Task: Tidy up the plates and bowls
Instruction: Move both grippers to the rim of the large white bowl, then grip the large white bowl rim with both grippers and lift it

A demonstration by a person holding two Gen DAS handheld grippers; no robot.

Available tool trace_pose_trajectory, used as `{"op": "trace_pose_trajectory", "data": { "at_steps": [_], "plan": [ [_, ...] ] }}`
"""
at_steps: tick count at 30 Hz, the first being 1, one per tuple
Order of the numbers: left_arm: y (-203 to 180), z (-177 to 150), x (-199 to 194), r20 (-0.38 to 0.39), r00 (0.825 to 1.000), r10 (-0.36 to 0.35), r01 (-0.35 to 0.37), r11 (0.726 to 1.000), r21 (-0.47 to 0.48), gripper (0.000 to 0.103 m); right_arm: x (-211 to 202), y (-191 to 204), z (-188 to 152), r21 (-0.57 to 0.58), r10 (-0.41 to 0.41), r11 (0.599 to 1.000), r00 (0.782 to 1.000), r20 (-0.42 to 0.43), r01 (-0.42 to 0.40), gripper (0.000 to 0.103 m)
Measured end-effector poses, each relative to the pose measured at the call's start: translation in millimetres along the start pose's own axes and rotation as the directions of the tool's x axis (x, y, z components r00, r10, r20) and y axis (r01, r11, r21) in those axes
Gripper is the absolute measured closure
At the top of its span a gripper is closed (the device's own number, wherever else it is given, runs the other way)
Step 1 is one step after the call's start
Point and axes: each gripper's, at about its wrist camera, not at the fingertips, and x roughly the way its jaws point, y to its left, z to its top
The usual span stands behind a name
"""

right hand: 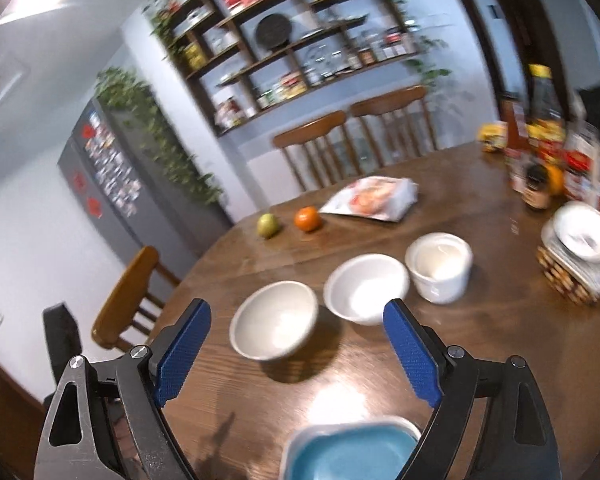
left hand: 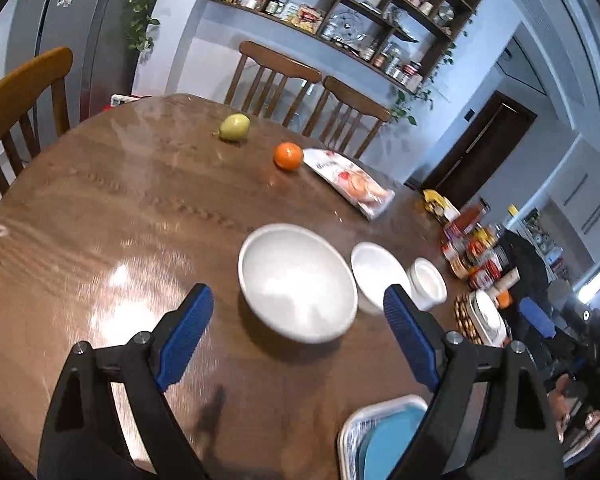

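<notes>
Three white dishes stand in a row on the round wooden table (left hand: 100, 216): a large bowl (left hand: 296, 284) (right hand: 276, 320), a medium bowl (left hand: 376, 276) (right hand: 366, 288) and a small straight-sided cup (left hand: 428, 284) (right hand: 438, 266). A blue plate (left hand: 392, 436) (right hand: 352, 452) lies in a silver tray (left hand: 348, 432) at the near edge. My left gripper (left hand: 296, 296) hangs open above and short of the large bowl, holding nothing. My right gripper (right hand: 296, 308) is also open and empty, raised over the table in front of the bowls. Another white bowl (right hand: 580, 236) rests on a stack at the right.
A green pear (left hand: 235, 127), an orange (left hand: 288, 156) and a snack bag (left hand: 352, 180) lie farther back. Bottles and jars (right hand: 540, 148) crowd the right edge. Wooden chairs (left hand: 276, 76) ring the table, and wall shelves (right hand: 300, 40) hang behind.
</notes>
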Motion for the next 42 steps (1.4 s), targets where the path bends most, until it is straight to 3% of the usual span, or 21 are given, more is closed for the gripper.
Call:
{"op": "trace_pose_trajectory", "data": {
  "at_steps": [4,7,9,11,13,15,17,24,27,36,42],
  "plan": [
    [9.7,16.7,34.0,-0.037,0.999,0.024,-0.026,0.998,-0.050,0.018,55.2,9.9,20.6,-0.003,0.041,0.999,0.993,-0.111,-0.042,0.014],
    [22.4,14.1,67.5,-0.108,0.992,0.060,-0.067,0.996,-0.063,0.018,108.0,5.9,20.1,0.020,0.019,1.000,0.976,-0.218,-0.015,0.014],
    [32.7,8.7,86.5,-0.158,0.985,0.073,-0.084,0.994,-0.067,0.025,140.6,1.1,13.2,0.015,0.004,1.000,0.958,-0.286,0.001,0.017],
    [40.2,5.4,100.5,-0.210,0.972,0.106,-0.122,0.991,-0.063,0.030,171.1,-6.0,3.7,-0.010,-0.032,0.999,0.937,-0.347,0.030,0.033],
    [42.7,4.0,104.4,-0.206,0.973,0.104,-0.120,0.990,-0.067,0.031,191.4,-11.8,-6.3,-0.030,-0.075,0.997,0.920,-0.385,0.068,0.046],
    [43.3,1.5,106.3,-0.214,0.970,0.113,-0.131,0.989,-0.071,0.037,204.2,-18.1,-11.6,-0.033,-0.081,0.997,0.910,-0.407,0.074,0.051],
    [42.7,-1.2,108.4,-0.218,0.970,0.111,-0.126,0.990,-0.057,0.042,215.7,-18.6,-17.7,-0.074,-0.104,0.994,0.890,-0.443,0.079,0.063],
    [44.7,-4.8,124.5,-0.245,0.964,0.098,-0.115,0.992,-0.053,0.066,237.0,-15.4,-31.3,-0.134,-0.139,0.987,0.867,-0.479,0.084,0.068],
    [40.7,-6.7,126.9,-0.265,0.962,0.067,-0.082,0.996,-0.044,0.071,239.9,-14.0,-34.0,-0.151,-0.149,0.985,0.859,-0.490,0.085,0.068],
    [23.8,-7.4,109.6,-0.218,0.973,0.070,-0.069,0.998,0.013,0.071,233.8,-3.9,-34.0,-0.223,-0.187,0.971,0.862,-0.471,0.088,0.068],
    [8.4,-11.3,90.5,-0.184,0.982,0.035,-0.024,0.998,0.062,0.068,212.0,5.0,-31.5,-0.264,-0.207,0.960,0.879,-0.430,0.097,0.068]
  ]
}}
